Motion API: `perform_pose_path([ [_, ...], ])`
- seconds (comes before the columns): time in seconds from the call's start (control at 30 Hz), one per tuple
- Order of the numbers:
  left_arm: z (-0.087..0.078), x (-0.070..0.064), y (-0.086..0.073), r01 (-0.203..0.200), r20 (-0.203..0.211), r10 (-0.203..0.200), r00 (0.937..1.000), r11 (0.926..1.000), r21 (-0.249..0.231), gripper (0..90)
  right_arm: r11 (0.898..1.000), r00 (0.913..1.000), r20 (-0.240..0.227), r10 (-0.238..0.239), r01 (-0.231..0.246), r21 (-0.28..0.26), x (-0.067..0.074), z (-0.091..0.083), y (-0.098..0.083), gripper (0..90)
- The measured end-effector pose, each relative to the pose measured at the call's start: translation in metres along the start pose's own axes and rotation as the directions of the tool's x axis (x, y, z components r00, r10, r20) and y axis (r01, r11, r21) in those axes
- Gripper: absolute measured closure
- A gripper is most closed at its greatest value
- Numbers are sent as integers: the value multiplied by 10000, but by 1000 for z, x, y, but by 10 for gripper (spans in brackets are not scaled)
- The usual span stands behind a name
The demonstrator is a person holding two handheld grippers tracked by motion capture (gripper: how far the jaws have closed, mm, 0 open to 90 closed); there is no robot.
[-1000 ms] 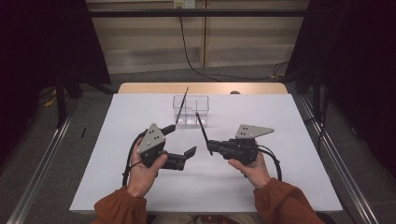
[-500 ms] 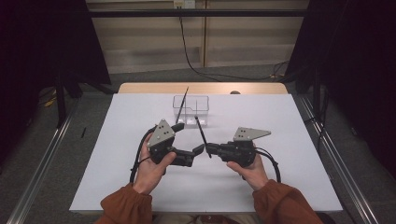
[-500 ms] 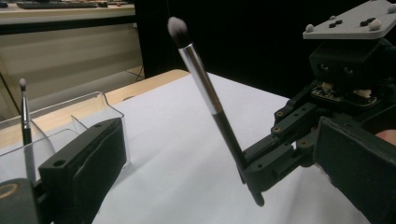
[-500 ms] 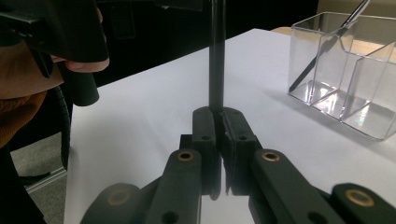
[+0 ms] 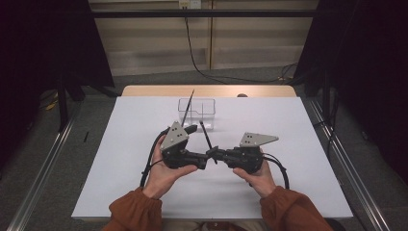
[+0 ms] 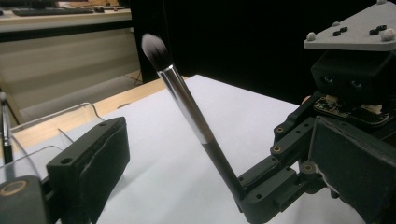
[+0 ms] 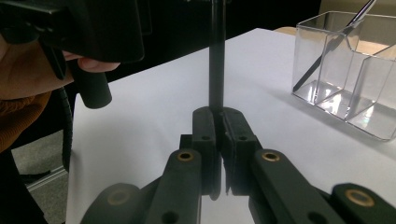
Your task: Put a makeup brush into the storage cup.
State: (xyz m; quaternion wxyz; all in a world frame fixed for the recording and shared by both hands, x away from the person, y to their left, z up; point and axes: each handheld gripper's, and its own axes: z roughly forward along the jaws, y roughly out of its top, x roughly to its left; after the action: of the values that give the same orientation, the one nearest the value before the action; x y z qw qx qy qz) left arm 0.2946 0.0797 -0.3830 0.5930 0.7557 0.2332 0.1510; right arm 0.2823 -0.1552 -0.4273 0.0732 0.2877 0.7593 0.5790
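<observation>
A makeup brush (image 5: 206, 135) with a black handle, silver ferrule and white-tipped bristles (image 6: 152, 45) stands tilted up over the white table (image 5: 120, 168). My right gripper (image 5: 215, 153) is shut on the lower end of its handle (image 7: 216, 70), with the jaws pressed together around it (image 7: 217, 127). My left gripper (image 5: 204, 159) faces the right one from the left and is open. Its two jaws stand wide apart on either side of the brush (image 6: 219, 140), not touching it. Behind them, a clear plastic organizer (image 5: 204, 114) holds a second brush (image 5: 187, 103) that leans to the left.
The organizer (image 7: 369, 88) has several compartments and sits at the table's far middle, near the wooden edge (image 5: 207, 90). Black cables trail from both grippers over the white sheet. Metal rails (image 5: 43, 163) run along the floor on both sides of the table.
My left gripper has moved right across the table toward the right gripper, and its open jaws now flank the brush. The right gripper and the brush have stayed put.
</observation>
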Motion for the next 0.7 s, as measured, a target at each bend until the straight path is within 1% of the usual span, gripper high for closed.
perform_pose_path([
  [0.1, 3, 2, 1, 1, -69, -1, 10000, 10000, 84, 70, 10000, 10000, -22, 5, -5, -2, 0, -1, 0, 847],
  [0.13, 4, 2, 1, 77, -25, -77, 10000, 9999, 97, 89, 10000, 10000, -27, 19, -19, -13, 0, -1, 0, 847],
  [0.2, 5, 1, 2, 347, 270, -345, 9990, 9994, -72, 132, 10000, 10000, 20, 18, -18, -24, 0, -1, 0, 847],
  [0.27, 3, -1, 4, 167, 133, -166, 9998, 9998, -83, 199, 10000, 10000, 54, 56, -56, 18, -1, -1, 0, 846],
  [0.3, 3, -1, 4, 172, 41, -172, 9998, 9998, -104, 239, 10000, 10000, 83, 30, -31, 32, -2, -1, -1, 847],
  [0.33, 4, -1, 3, 201, 14, -201, 9998, 9997, -98, 264, 9999, 9999, 58, 105, -105, 55, -2, -1, -1, 847],
  [0.4, 4, 0, 2, 418, 18, -418, 9991, 9990, -178, 303, 9999, 9999, 39, 121, -122, 42, -2, 0, -1, 847],
  [0.43, 5, 2, 1, 426, 0, -426, 9991, 9988, -224, 331, 9999, 10000, 13, 95, -95, 36, -2, 0, -1, 847],
  [0.5, 5, 3, 0, 595, -156, -600, 9981, 9978, -281, 356, 10000, 10000, -10, 89, -89, -1, -2, 0, -1, 847],
  [0.53, 5, 5, 0, 802, -22, -803, 9968, 9964, -266, 397, 10000, 10000, -12, 73, -73, -2, -1, 0, -1, 847],
  [0.57, 5, 6, 0, 922, -91, -923, 9957, 9956, -185, 437, 10000, 10000, 4, 68, -68, -2, -1, 0, -1, 846],
  [0.6, 5, 6, 0, 910, -96, -911, 9958, 9958, -120, 444, 10000, 10000, 16, 82, -82, 3, -1, 0, -1, 847],
  [0.63, 5, 6, 0, 917, 19, -917, 9958, 9958, -59, 473, 10000, 10000, 27, 71, -70, -6, -2, 0, -1, 847],
  [0.67, 5, 6, -1, 928, 37, -928, 9957, 9957, -55, 515, 10000, 10000, 39, 80, -80, -14, -2, 0, -1, 847],
  [0.7, 5, 7, -1, 993, 94, -992, 9950, 9950, -61, 539, 10000, 10000, 37, 85, -85, -20, -2, 0, -1, 847],
])
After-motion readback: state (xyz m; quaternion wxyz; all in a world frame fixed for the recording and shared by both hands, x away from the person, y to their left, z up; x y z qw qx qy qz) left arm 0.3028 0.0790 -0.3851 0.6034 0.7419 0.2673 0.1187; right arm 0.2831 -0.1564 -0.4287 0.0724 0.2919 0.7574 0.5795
